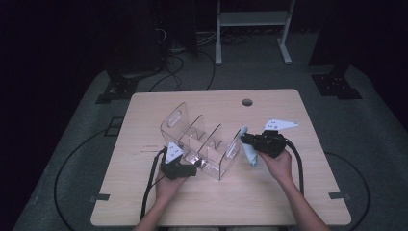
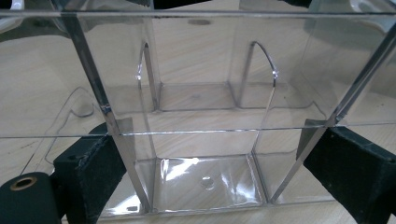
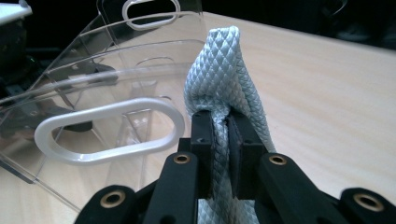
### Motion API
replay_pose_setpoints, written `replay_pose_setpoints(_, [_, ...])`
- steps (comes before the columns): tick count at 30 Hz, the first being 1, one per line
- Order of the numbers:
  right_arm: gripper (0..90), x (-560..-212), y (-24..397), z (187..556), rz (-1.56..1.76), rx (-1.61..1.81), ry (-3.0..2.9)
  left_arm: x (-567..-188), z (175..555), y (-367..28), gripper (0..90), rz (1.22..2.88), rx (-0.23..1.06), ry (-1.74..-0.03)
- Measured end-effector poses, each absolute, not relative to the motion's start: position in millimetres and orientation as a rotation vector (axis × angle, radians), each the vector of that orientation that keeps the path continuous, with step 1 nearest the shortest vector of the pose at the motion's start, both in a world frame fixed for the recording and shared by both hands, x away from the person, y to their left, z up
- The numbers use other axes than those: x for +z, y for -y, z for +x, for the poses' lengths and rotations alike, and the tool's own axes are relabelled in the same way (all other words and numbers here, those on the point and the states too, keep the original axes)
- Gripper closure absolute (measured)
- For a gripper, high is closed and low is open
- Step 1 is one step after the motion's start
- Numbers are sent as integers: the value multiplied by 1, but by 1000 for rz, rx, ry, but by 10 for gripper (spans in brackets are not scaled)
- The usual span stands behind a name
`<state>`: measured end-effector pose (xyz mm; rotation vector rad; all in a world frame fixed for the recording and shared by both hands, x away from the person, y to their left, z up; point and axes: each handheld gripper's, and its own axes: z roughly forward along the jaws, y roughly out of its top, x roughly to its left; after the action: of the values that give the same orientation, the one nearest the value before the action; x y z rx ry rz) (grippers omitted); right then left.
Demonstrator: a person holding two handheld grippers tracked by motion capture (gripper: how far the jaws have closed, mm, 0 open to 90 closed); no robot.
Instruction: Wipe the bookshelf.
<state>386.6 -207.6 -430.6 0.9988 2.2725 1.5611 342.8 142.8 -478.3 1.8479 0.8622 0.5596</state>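
The right gripper [image 3: 220, 140] has its jaws pinched tight on a pale blue cloth [image 3: 224, 88] with a diamond weave; the fabric bulges up ahead of the jaw tips and hangs below them. Just to this gripper's left stands a clear plastic organizer [image 1: 202, 144] on the wooden table [image 1: 288, 202], its slotted end wall [image 3: 109, 130] close beside the cloth. On the organizer's far side from that gripper, the left gripper [image 1: 185, 168] has its jaws set wide around the front corner of the organizer, one black jaw on either side of the clear walls.
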Motion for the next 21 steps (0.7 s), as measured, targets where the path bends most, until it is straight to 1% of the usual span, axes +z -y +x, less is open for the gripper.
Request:
replay_pose_setpoints(1, [817,-432,208,387,1022,1588,-2274,-478,343,-143,75,1848,558,-863])
replay_pose_setpoints(5, [817,-420,206,379,970,1648,-2233,-479,343,-143,74,1847,555,-863])
replay_pose_setpoints(7, [817,-415,205,378,961,1630,-2241,-479,343,-143,75,1847,555,-865])
replay_pose_setpoints(12, [817,-429,208,386,1012,1612,-2256,-478,343,-143,74,1847,560,-864])
replay_pose_setpoints(14, [817,-427,209,386,1030,1614,-2267,-478,343,-143,74,1847,558,-865])
replay_pose_setpoints(16, [817,-416,209,383,1004,1645,-2251,-479,343,-143,74,1843,556,-867])
replay_pose_setpoints(19, [817,-387,206,383,911,1637,-2223,-478,343,-142,75,1844,560,-861])
replay_pose_setpoints(21, [817,-383,205,386,909,1614,-2241,-478,342,-141,74,1844,558,-861])
